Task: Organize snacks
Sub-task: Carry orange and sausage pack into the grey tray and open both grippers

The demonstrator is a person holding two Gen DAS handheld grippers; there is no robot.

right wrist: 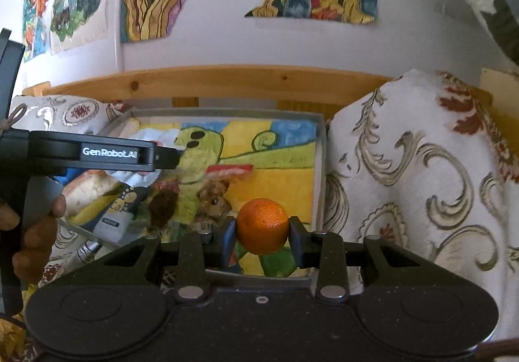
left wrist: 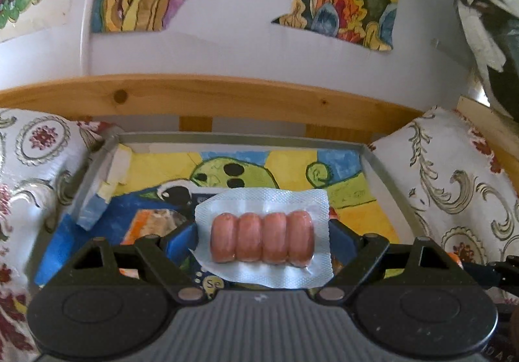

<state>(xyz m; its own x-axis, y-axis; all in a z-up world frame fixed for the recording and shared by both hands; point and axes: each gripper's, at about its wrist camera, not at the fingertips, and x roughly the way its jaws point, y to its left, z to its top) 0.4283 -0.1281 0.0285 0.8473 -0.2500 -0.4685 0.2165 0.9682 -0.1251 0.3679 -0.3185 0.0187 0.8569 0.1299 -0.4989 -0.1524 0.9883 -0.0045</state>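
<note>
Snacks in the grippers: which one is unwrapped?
The orange, clamped bare between the right gripper fingers. The sausage pack in the left gripper is sealed in clear plastic.

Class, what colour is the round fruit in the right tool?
Orange, clearest in the right wrist view.

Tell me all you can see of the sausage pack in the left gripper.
The sausage pack is a clear, textured plastic vacuum pouch with four short pink sausages side by side. It looks sealed and lies roughly flat between the blue pads of the left gripper, which press its left and right edges, above the painted tray.
</note>
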